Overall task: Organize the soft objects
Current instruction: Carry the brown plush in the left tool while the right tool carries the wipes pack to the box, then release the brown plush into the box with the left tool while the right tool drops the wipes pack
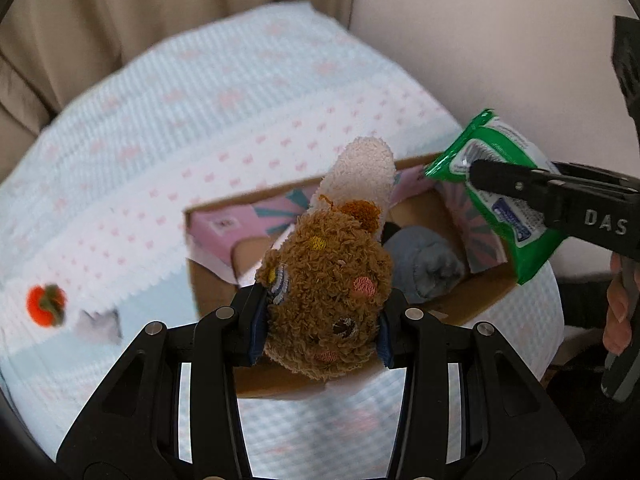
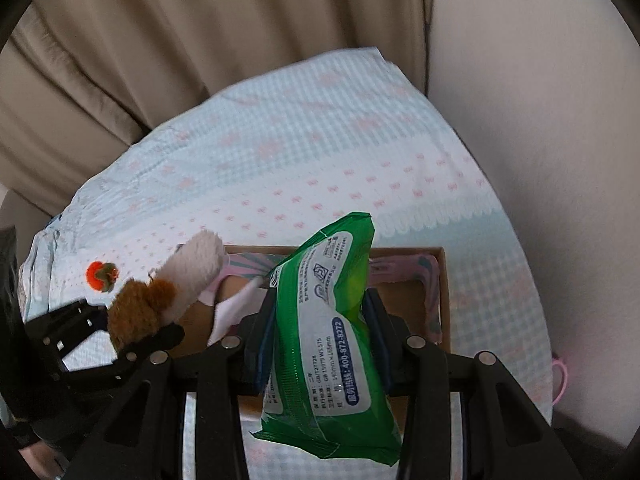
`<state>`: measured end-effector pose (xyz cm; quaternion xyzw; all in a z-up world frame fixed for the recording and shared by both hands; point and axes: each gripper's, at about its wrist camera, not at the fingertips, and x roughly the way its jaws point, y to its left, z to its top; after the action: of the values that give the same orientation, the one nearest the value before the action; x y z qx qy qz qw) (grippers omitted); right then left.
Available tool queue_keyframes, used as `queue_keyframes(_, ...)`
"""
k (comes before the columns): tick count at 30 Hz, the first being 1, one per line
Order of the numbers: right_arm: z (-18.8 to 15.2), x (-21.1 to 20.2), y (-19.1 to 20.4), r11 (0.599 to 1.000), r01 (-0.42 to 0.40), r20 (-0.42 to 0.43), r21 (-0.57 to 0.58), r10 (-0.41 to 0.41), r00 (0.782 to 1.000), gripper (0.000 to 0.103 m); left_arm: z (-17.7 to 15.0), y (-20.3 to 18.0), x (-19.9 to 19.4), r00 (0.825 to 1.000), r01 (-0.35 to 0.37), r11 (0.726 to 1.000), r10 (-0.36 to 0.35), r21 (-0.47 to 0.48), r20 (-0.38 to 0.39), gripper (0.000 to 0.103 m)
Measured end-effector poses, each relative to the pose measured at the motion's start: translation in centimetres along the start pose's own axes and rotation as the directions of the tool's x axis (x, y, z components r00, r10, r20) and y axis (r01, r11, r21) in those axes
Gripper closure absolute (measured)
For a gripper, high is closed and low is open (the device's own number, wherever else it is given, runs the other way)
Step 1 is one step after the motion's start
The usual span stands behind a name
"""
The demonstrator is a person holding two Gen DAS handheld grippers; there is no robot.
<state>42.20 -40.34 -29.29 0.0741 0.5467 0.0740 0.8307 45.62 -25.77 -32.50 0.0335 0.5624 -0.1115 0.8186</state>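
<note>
1. Your left claw [image 1: 322, 322] is closed partway, its fingers pressed against both sides of a brown plush toy [image 1: 330, 294].
2. Your right claw [image 2: 320, 338] is likewise clamped on a green pack of wipes [image 2: 320, 320], which fills the gap between its fingers.
3. Both claws hang above an open cardboard box [image 1: 456, 304] on the bed [image 1: 200, 128], the left one beside the right.
4. The toy's long axis runs away from the left claw, its cream end [image 1: 362, 172] farthest out.
5. The pack stands on edge, lengthwise along the fingers, over the box.
6. A grey cloth bundle [image 1: 426, 264] lies inside the box; a small orange toy [image 1: 45, 305] sits on the bed, well apart.
</note>
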Motion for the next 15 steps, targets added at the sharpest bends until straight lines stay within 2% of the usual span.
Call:
queue_keyframes(4,0.3,2.7,-2.4,0.996,-0.025,-0.064,0.086,0.03,0.997,0.065,0.5,-0.1,3.6,0.997,-0.021,0.999,0.017,-0.047,-0.081,0.064)
queue_keyframes(10,0.0,6.4,-4.1,0.986,-0.052,-0.156,0.159,0.077,0.985,0.065,-0.6,-1.3,7.5,0.981,-0.023,0.999,0.014,-0.042,-0.195,0.064)
queue_keyframes(15,-0.4,7.9,-5.1,0.976,-0.029,-0.201,0.214,0.073,0.977,0.065,-1.1,-2.0,8.6,0.974,-0.043,0.999,0.038,-0.017,-0.222,0.064)
